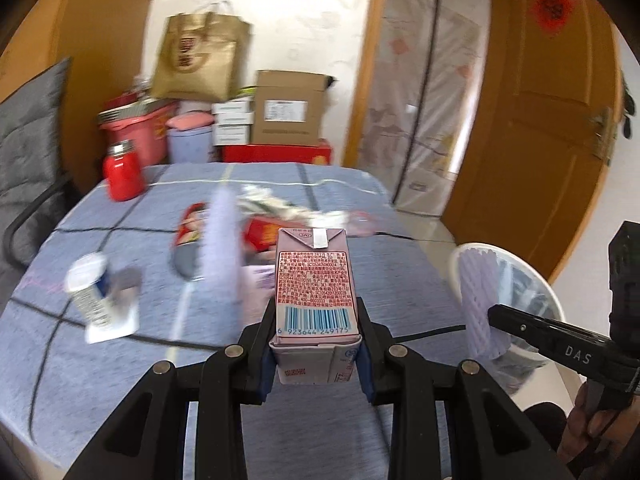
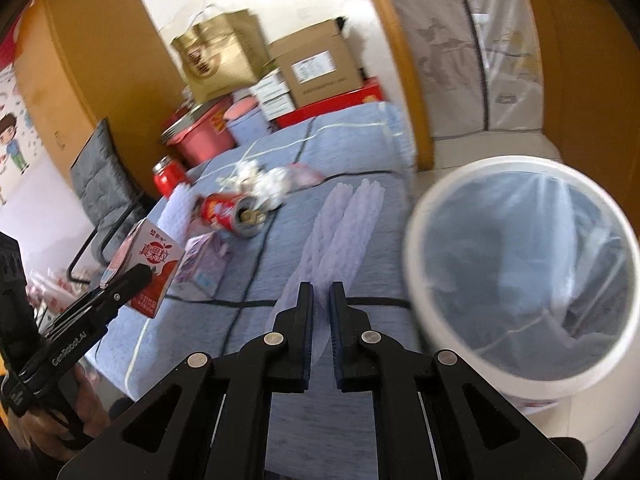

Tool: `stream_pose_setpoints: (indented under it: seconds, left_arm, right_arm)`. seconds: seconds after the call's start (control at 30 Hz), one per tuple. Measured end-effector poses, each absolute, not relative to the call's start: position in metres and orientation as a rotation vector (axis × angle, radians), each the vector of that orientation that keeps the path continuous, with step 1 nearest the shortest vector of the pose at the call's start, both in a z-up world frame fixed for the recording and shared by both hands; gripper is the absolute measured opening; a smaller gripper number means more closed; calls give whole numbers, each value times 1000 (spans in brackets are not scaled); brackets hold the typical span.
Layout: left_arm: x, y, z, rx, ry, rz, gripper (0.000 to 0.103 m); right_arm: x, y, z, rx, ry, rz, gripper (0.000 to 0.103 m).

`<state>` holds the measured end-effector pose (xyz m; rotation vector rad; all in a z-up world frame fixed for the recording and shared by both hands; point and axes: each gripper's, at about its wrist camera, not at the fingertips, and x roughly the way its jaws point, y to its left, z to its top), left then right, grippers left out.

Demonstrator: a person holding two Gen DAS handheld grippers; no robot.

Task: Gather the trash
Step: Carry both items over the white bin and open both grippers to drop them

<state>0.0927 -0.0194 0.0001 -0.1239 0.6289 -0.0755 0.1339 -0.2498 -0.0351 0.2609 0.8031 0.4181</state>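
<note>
With the left hand-held gripper (image 1: 316, 344) clamped on a carton (image 1: 316, 292) above the counter's (image 1: 100, 380) near edge and the right hand-held gripper (image 2: 320, 320) pinching limp foam netting (image 2: 344, 228) beside the bin (image 2: 416, 280), a loosened grip risks dropping either short of the rim.

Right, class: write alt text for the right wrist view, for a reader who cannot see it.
The right tongs are shut on a pale foam net sleeve, near a white bin lined with clear plastic. To the left, the left tongs grip a pink drink carton above the blue tablecloth.
</note>
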Motion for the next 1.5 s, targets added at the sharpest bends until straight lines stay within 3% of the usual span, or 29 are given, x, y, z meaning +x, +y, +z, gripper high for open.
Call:
stream_pose_setpoints:
  seconds: [0.73, 1.27, 1.37, 1.43, 1.5]
  left_arm:
    - [168, -187, -15, -3, 691, -485, 33]
    - [175, -215, -36, 19, 742, -551, 34]
    - [175, -212, -34, 16, 735, -544, 35]
    - [174, -210, -33, 11, 729, -539, 35]
    - [174, -208, -32, 7, 728, -533, 35]
  right_arm:
    - [134, -379, -46, 346, 792, 144, 8]
    - [136, -391, -60, 333, 844, 102, 10]
    - [135, -391, -59, 330, 839, 95, 14]
    - [134, -391, -58, 324, 834, 93, 24]
    - [133, -391, -58, 322, 832, 89, 27]
